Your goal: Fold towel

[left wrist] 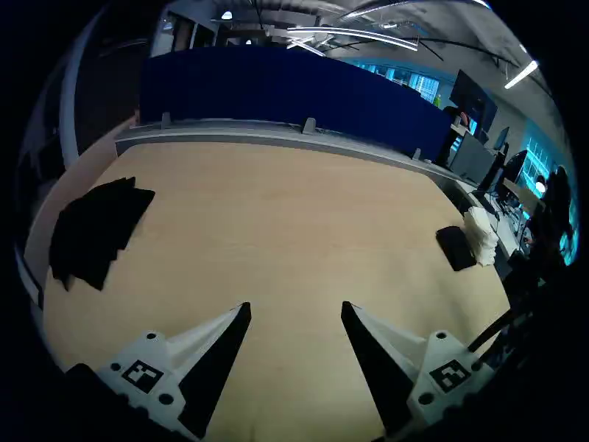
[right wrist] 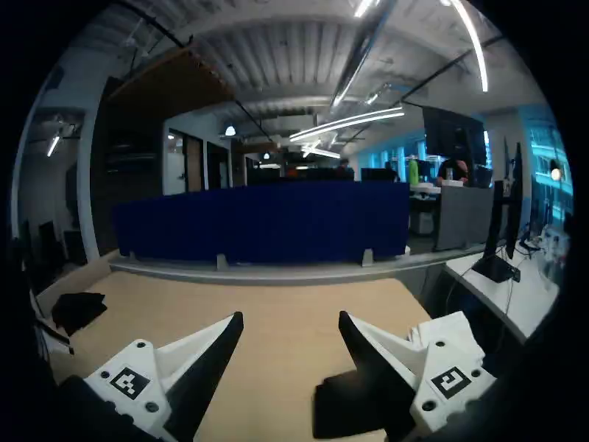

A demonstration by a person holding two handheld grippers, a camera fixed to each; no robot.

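The black towel (left wrist: 96,225) lies on the table (left wrist: 294,221), near the left end of the blue partition (left wrist: 294,96) and ahead-left of the left gripper (left wrist: 294,324), whose fingers stand apart and empty. Its long axis seems to run away from the partition, slightly slanted. The right gripper (right wrist: 289,328), likewise spread and empty, looks farther from it. Towards the partition's right end, a smaller dark cloth (right wrist: 331,405) lies by that gripper's right finger, beside a white stack (right wrist: 449,324).

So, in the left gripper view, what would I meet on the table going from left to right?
From the left: black towel pile → hand-held gripper, open → small black folded towel → white folded stack.
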